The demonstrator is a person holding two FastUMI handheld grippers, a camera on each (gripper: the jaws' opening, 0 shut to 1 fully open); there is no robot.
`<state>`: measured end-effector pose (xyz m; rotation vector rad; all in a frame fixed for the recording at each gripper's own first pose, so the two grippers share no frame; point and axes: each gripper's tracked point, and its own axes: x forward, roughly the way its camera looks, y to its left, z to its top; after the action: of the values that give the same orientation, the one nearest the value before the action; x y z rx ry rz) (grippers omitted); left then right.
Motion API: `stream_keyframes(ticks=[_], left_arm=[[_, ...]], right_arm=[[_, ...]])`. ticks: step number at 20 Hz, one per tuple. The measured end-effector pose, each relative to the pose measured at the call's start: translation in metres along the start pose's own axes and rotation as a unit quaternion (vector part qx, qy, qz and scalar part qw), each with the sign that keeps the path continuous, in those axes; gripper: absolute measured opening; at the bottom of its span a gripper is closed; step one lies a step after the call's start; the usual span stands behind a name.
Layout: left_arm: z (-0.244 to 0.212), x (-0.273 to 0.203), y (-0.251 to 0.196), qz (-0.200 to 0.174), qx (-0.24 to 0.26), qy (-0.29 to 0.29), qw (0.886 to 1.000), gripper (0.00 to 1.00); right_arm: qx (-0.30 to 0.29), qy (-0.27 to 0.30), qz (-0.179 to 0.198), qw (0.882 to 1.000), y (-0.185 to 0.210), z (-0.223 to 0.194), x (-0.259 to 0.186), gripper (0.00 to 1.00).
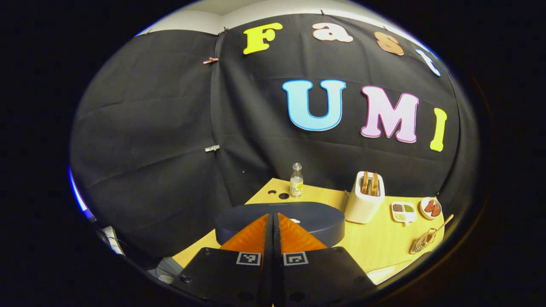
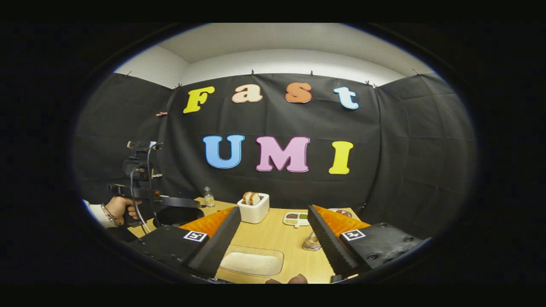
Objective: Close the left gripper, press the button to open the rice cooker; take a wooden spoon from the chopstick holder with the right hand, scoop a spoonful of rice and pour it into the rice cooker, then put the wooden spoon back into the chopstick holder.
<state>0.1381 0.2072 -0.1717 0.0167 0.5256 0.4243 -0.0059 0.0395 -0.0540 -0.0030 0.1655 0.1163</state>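
Observation:
The dark blue rice cooker (image 1: 315, 221) sits with its lid down just ahead of my left gripper (image 1: 273, 215), which is shut and hovers over the lid's near edge. At the right stands the wire chopstick holder (image 1: 422, 242) with a wooden spoon (image 1: 444, 222) leaning out of it. In the right gripper view my right gripper (image 2: 273, 209) is open above the tray of rice (image 2: 251, 262). The chopstick holder (image 2: 311, 243) is partly hidden behind one of its fingers. Far left, a hand (image 2: 117, 209) holds the left gripper (image 2: 187, 202) over the rice cooker (image 2: 179, 215).
On the wooden table (image 1: 375, 243) stand a small bottle (image 1: 296, 181), a white toaster (image 1: 364, 200) with bread slices, a divided dish (image 1: 403, 212) and a small plate (image 1: 430, 207). Black cloth walls close the back and sides. The table's left edge is beside the cooker.

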Motion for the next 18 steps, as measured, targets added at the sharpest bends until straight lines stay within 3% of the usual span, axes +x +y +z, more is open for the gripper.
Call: stream_keyframes(ticks=[7,15,18], left_arm=[[0.017,-0.048,0.004,-0.024,-0.042,-0.036,0.998,0.05],[0.018,-0.124,-0.012,-0.087,-0.023,-0.088,0.992,0.05],[0.014,-0.153,-0.021,-0.095,-0.022,-0.104,0.99,0.05]], right_arm=[[0.005,0.003,-0.007,1.0,-0.008,-0.005,0.006,1.0],[0.021,0.023,-0.038,0.999,-0.05,-0.03,0.022,0.98],[0.024,0.034,-0.049,0.998,-0.073,-0.044,0.028,0.98]])
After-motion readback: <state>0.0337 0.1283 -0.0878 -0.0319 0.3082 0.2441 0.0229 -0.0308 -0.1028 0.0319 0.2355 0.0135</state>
